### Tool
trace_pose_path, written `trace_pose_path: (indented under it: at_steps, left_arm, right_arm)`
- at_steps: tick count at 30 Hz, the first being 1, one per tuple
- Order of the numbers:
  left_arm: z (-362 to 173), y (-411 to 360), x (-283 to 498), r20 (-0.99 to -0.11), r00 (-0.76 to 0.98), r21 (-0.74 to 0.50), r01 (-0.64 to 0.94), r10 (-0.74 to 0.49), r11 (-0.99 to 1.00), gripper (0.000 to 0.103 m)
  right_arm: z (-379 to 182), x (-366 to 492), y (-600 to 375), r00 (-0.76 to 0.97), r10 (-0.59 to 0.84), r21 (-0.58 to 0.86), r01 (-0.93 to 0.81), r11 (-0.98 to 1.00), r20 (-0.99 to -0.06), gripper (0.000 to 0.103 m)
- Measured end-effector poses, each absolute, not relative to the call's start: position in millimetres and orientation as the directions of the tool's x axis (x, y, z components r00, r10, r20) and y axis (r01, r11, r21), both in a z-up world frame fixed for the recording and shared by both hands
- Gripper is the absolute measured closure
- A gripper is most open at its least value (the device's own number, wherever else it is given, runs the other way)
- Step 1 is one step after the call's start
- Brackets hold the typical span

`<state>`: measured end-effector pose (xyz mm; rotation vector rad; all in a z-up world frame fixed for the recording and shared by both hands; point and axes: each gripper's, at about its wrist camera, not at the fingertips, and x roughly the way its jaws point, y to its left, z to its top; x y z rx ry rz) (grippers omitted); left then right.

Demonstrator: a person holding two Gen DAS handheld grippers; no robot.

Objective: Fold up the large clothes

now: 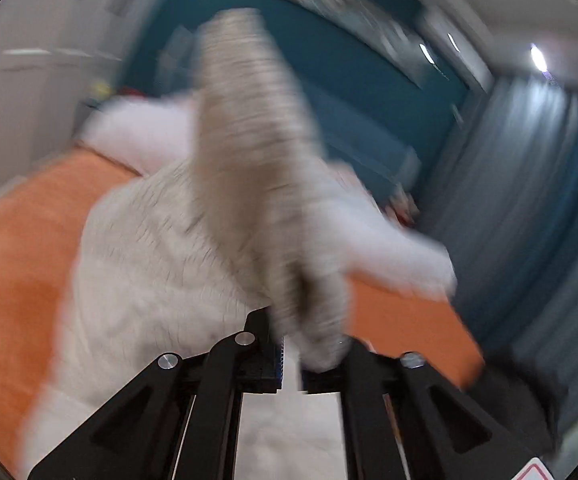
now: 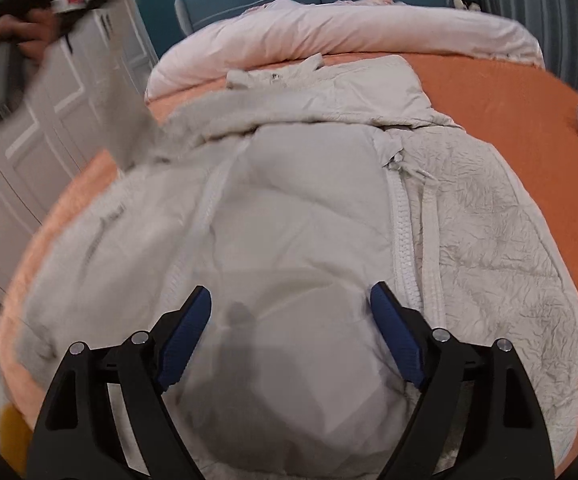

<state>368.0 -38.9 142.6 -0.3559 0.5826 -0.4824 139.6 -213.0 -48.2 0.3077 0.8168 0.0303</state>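
Left fingers [image 1: 309, 344] clamped on jacket [image 2: 289, 208] sleeve, right fingers [image 2: 291, 308] apart above jacket, collar toward pillows [image 2: 329, 36].

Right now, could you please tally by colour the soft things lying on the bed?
Pale grey: 1, the jacket
Orange: 1, the sheet
Pinkish white: 1, the duvet
Total: 3
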Motion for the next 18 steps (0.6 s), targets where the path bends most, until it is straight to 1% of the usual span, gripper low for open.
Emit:
trace_pose_path:
  at_steps: [1, 2, 3, 4, 5, 7, 8, 11, 12, 13, 15, 17, 18]
  left_arm:
    - [118, -77, 363, -0.498, 0.667, -0.439, 0.356, -0.553, 0.825, 0.087]
    - [96, -100, 360, -0.555, 0.616, -0.431, 0.362, -0.56, 0.826, 0.077]
    - [65, -121, 358, -0.636, 0.548, -0.425, 0.339, -0.543, 0.839, 0.066]
    - [43, -126, 353, -0.677, 0.51, -0.434, 0.305, -0.531, 0.848, 0.066]
    - [28, -122, 350, -0.683, 0.495, -0.461, 0.279, -0.537, 0.843, 0.066]
    - [9, -96, 338, -0.666, 0.498, -0.528, 0.212, -0.556, 0.822, 0.065]
    - [11, -82, 333, -0.662, 0.513, -0.529, 0.198, -0.547, 0.826, 0.064]
    - [24, -34, 332, -0.635, 0.628, -0.448, 0.175, -0.45, 0.877, 0.053]
    - [28, -16, 338, -0.628, 0.672, -0.403, 0.15, -0.392, 0.903, 0.048]
    - [31, 1, 351, -0.633, 0.699, -0.361, 0.113, -0.333, 0.926, 0.048]
    - [28, 32, 375, -0.652, 0.713, -0.325, 0.045, -0.258, 0.945, 0.048]
    - [19, 58, 395, -0.673, 0.717, -0.3, -0.038, -0.183, 0.953, 0.048]
    - [13, 66, 404, -0.682, 0.712, -0.299, -0.059, -0.17, 0.952, 0.048]
  right_arm:
    - [-44, 138, -217, 0.693, 0.148, 0.293, 0.095, 0.951, -0.706, 0.024]
    - [-38, 135, -224, 0.705, 0.142, 0.298, 0.103, 0.949, -0.695, 0.024]
    - [-33, 133, -230, 0.715, 0.134, 0.296, 0.106, 0.949, -0.686, 0.024]
    - [-29, 131, -236, 0.723, 0.127, 0.292, 0.107, 0.95, -0.679, 0.024]
    - [-24, 130, -243, 0.73, 0.119, 0.284, 0.107, 0.953, -0.673, 0.024]
    - [-17, 135, -255, 0.738, 0.101, 0.259, 0.103, 0.96, -0.667, 0.024]
    - [-13, 142, -261, 0.739, 0.093, 0.241, 0.097, 0.966, -0.667, 0.024]
    - [-3, 176, -275, 0.752, 0.102, 0.232, 0.07, 0.97, -0.651, 0.024]
    - [0, 190, -279, 0.759, 0.104, 0.236, 0.067, 0.97, -0.643, 0.024]
    - [2, 206, -282, 0.767, 0.105, 0.246, 0.07, 0.967, -0.632, 0.024]
    - [-1, 247, -291, 0.774, 0.1, 0.284, 0.106, 0.953, -0.625, 0.025]
    - [-10, 281, -296, 0.758, 0.102, 0.32, 0.147, 0.936, -0.645, 0.027]
    - [-16, 299, -297, 0.745, 0.093, 0.326, 0.173, 0.929, -0.66, 0.028]
